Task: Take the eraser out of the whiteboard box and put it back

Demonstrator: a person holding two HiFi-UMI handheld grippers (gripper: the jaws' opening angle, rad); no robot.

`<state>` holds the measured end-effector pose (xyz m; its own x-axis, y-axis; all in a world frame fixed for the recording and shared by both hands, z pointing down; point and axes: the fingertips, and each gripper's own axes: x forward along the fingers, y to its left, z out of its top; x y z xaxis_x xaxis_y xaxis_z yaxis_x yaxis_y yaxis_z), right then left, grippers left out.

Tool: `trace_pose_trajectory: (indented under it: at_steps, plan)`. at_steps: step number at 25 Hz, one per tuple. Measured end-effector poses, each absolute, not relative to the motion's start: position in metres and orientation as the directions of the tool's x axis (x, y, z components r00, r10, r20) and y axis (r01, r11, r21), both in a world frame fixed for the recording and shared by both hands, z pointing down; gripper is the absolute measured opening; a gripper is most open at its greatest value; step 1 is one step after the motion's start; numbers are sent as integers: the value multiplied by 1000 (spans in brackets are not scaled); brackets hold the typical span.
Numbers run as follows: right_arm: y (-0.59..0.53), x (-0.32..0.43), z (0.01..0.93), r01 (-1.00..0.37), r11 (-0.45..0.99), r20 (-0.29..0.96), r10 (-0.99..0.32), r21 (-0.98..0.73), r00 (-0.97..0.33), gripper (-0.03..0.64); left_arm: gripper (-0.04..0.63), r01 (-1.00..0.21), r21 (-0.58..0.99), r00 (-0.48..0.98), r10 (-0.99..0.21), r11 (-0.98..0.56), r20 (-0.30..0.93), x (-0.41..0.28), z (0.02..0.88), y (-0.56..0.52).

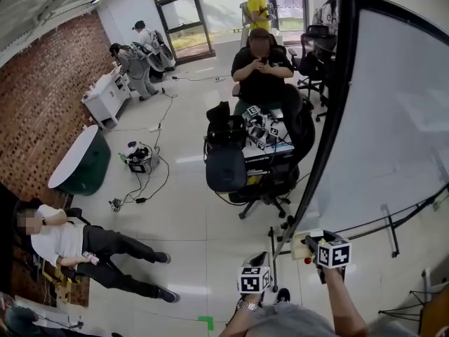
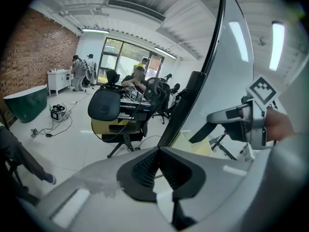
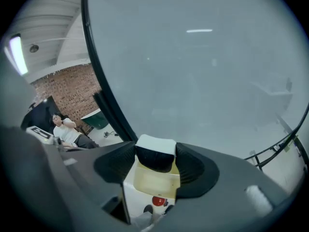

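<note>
A white-topped, black-bodied eraser (image 3: 155, 153) sits between the pads of my right gripper (image 3: 155, 159), which press on both its sides just above the yellowish whiteboard box (image 3: 153, 181). A red round item (image 3: 158, 200) lies in the box. In the head view the right gripper (image 1: 313, 243) reaches the box (image 1: 300, 251) at the foot of the big whiteboard (image 1: 393, 132). My left gripper (image 1: 261, 260) hovers a little to the left of the box. Its pads meet in the left gripper view (image 2: 158, 152) with nothing between them.
A black office chair (image 1: 242, 167) loaded with gear stands beyond the box. A seated person (image 1: 261, 65) is behind it. Another person (image 1: 77, 241) sits on the floor at left, near a green tub (image 1: 88, 163) and cables (image 1: 144, 184). Whiteboard stand legs (image 1: 389, 227) run along the floor.
</note>
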<state>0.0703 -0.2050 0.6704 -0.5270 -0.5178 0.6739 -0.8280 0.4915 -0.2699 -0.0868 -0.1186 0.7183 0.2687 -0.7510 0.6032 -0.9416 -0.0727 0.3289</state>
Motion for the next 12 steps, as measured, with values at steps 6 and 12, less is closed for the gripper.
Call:
trace_pose_trajectory:
  at_steps: [6,12]
  plan:
    - [-184,79,638,-820,500,646,-535,-279,-545,268,3,-929,340,332,-733,-145,594,-67,718,-135]
    - [-185,75,699,-846,482,718,-504,-228,-481,268,3,-927,337,343,-727,-162,595,-66,717,-138]
